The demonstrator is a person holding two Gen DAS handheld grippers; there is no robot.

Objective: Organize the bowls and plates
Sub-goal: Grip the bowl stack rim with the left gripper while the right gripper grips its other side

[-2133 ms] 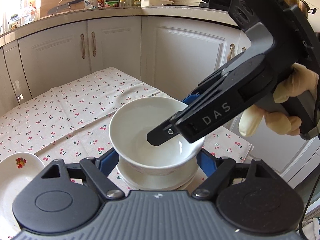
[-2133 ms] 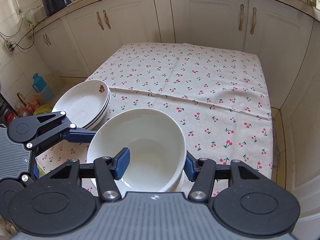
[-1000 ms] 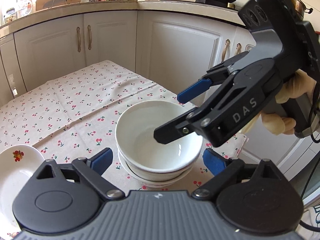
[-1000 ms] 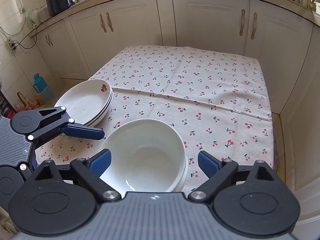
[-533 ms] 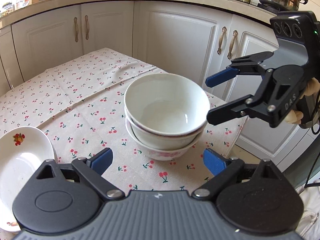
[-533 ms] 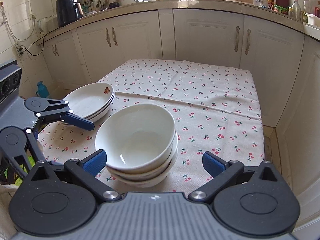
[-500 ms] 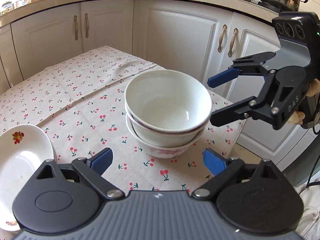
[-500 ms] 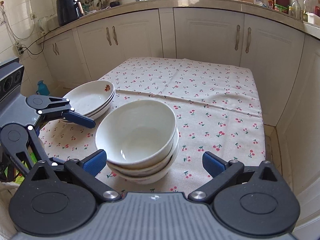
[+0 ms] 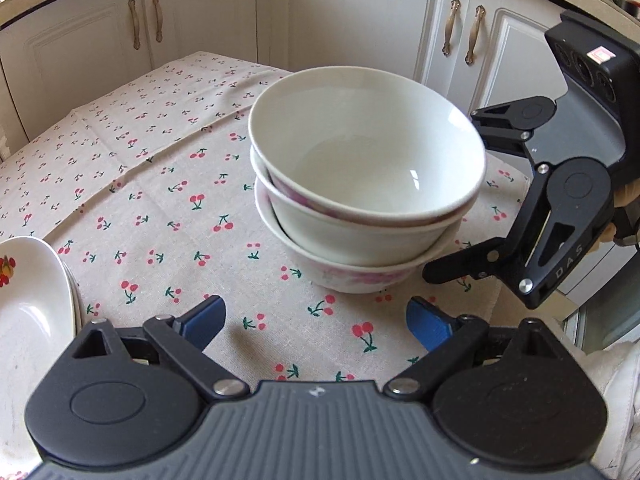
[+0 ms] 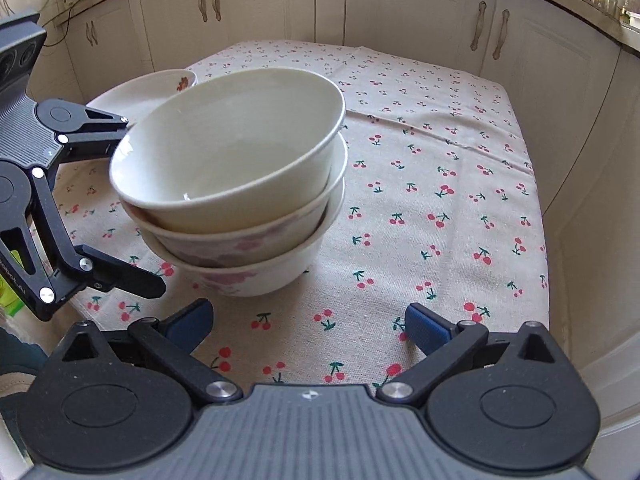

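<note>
A stack of three white bowls stands on the cherry-print tablecloth; the top one sits tilted. It also shows in the right wrist view. A stack of white plates with a fruit motif lies at the left, and shows behind the bowls in the right wrist view. My left gripper is open and empty, just short of the bowls. My right gripper is open and empty, near the bowls on their other side; it shows in the left wrist view.
The table has its edge close at the right. White kitchen cabinets run around the table, with a narrow gap of floor between.
Both grippers let go of the top bowl, opened wide and drew back and lower. The bowl now rests on the stack.
</note>
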